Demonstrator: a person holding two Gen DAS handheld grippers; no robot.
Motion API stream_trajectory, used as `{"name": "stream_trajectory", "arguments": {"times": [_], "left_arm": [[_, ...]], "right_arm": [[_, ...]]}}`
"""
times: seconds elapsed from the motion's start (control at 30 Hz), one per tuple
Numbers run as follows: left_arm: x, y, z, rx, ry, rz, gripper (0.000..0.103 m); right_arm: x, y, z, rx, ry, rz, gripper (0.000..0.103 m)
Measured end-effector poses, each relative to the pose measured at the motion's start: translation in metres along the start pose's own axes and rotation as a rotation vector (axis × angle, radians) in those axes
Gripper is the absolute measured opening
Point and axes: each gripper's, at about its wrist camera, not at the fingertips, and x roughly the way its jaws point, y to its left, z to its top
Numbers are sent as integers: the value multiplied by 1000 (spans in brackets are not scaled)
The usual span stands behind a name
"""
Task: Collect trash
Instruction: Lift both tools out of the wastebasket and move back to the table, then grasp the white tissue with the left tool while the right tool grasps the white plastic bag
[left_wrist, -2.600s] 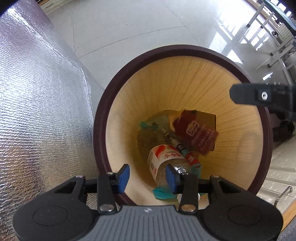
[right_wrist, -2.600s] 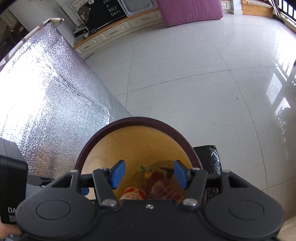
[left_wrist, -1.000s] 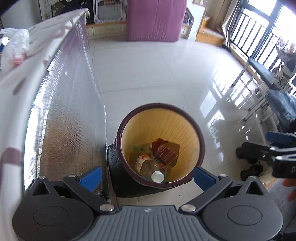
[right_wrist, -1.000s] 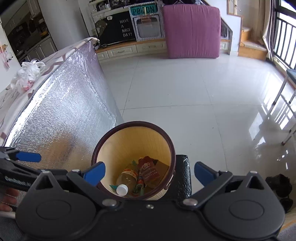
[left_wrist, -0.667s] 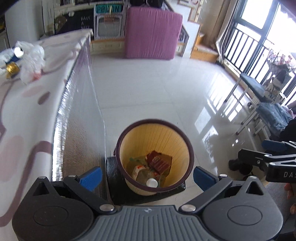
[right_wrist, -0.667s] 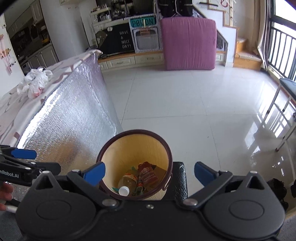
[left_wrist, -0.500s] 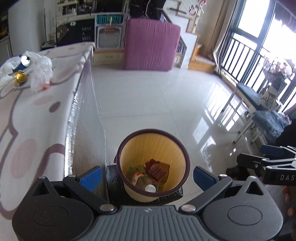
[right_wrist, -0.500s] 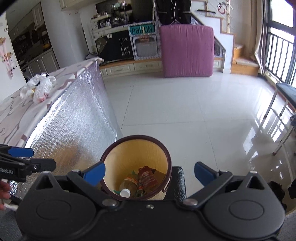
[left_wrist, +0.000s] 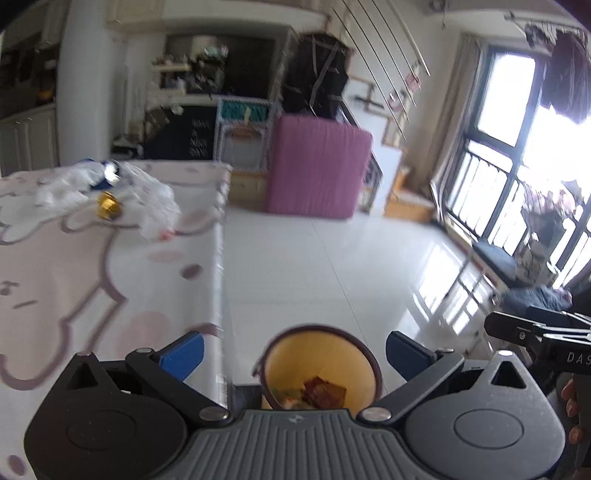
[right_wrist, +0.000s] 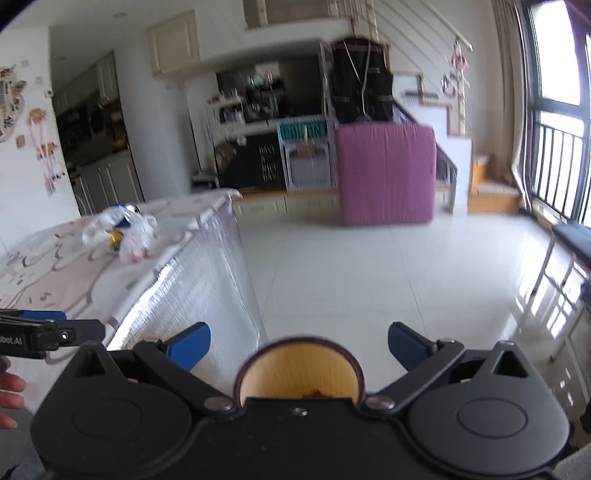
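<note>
A round bin with a dark rim and yellow inside stands on the floor below both grippers; a red wrapper and other trash lie in it. The bin also shows in the right wrist view. My left gripper is open and empty, high above the bin. My right gripper is open and empty too. Far off on the table lies a crumpled clear plastic bag with a gold object and a blue one. The same bag appears in the right wrist view.
The table's side is covered in silver foil. A pink mattress leans at the far wall beside a low cabinet. Glossy white floor tiles spread ahead. A bench and railed windows are on the right. A hand holds the other gripper.
Both grippers have risen and tilted up from the bin, so the room and tabletop now fill the views. Their jaws, narrow 2.6 s ago, stand wide open.
</note>
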Motion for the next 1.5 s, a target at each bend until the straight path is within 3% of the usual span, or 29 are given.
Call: {"name": "stream_trajectory", "arguments": {"times": [0.33, 0.63, 0.8, 1.13, 1.5], "left_arm": [[-49, 66, 9, -69, -195, 119, 103], [-67, 135, 18, -91, -254, 206, 103], [-63, 174, 31, -45, -255, 255, 103], [-9, 246, 79, -2, -197, 245, 103], [101, 321, 144, -31, -86, 222, 103]], "right_arm": [[10, 62, 8, -40, -120, 59, 103], [39, 129, 20, -73, -173, 153, 103], [64, 164, 24, -106, -197, 183, 103], [127, 208, 42, -84, -152, 219, 103], [207, 225, 74, -135, -28, 292, 103]]}}
